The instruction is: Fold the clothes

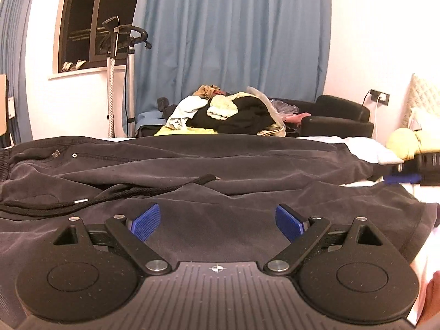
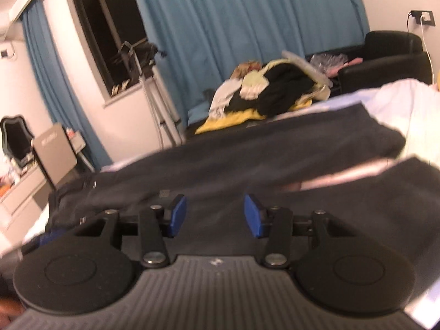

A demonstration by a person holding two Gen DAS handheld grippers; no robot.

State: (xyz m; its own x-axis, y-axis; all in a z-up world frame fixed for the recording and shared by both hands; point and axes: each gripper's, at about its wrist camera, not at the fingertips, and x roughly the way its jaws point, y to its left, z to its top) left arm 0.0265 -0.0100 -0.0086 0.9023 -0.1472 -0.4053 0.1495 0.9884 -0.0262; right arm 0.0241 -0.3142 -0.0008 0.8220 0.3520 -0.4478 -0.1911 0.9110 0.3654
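Observation:
A pair of dark grey shorts (image 1: 220, 165) lies spread on the white bed, waistband at the left with a black drawstring (image 1: 110, 195) across the front. My left gripper (image 1: 217, 221) is open, low over the near side of the shorts, and holds nothing. The right gripper shows at the right edge of the left wrist view (image 1: 412, 173). In the right wrist view the shorts (image 2: 247, 159) stretch ahead, and my right gripper (image 2: 216, 214) is open and empty just above the fabric. That view is blurred.
A heap of unfolded clothes (image 1: 228, 112) lies beyond the bed's far edge, in front of a blue curtain (image 1: 233, 33). A black armchair (image 1: 338, 115) stands at the right. A garment steamer (image 1: 121, 77) stands by the window. White sheet (image 2: 407, 104) shows at the right.

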